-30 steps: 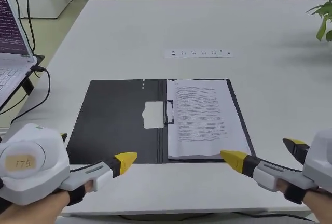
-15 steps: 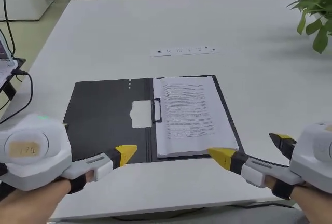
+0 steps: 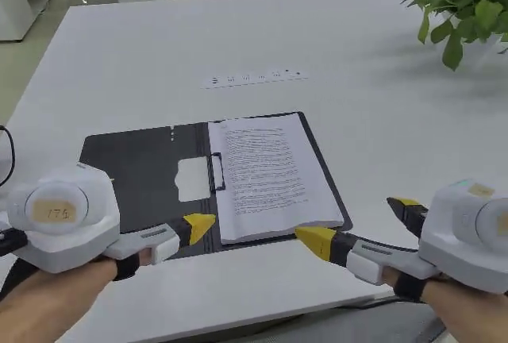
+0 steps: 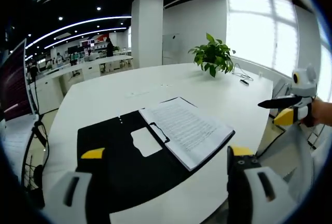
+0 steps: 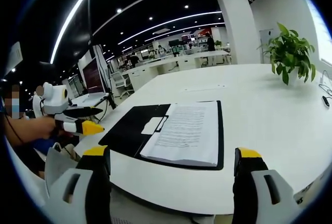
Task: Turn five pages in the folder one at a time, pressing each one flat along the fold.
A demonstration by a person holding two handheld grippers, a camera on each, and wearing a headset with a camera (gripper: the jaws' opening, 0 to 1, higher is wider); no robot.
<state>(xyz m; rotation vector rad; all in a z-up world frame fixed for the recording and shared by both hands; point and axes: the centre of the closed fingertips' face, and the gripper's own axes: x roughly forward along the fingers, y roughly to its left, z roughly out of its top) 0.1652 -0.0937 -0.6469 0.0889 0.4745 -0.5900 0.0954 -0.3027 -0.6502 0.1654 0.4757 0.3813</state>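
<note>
Lying open and flat on the white table, the black folder serves as the reference for all else. Its left inner cover is bare apart from a small white label just beside the spine. A clip at the spine pins the stack of printed pages that fills the right half. The top page lies flat, its edges squared with the sheets below it.

The left gripper is held at the folder's near edge, in front of the left cover, jaws spread wide with nothing between them. In the head view one of its yellow tips overlaps that near edge. The right gripper is held just off the folder's near right corner, likewise released, its jaws far apart and gripping nothing. In its own view the pages lie ahead of the tips, apart from them.

Beyond the folder's far edge, well apart from it, a white power strip lies across the table. Farther off, past the folder's far right corner, a green potted plant stands on the table.
</note>
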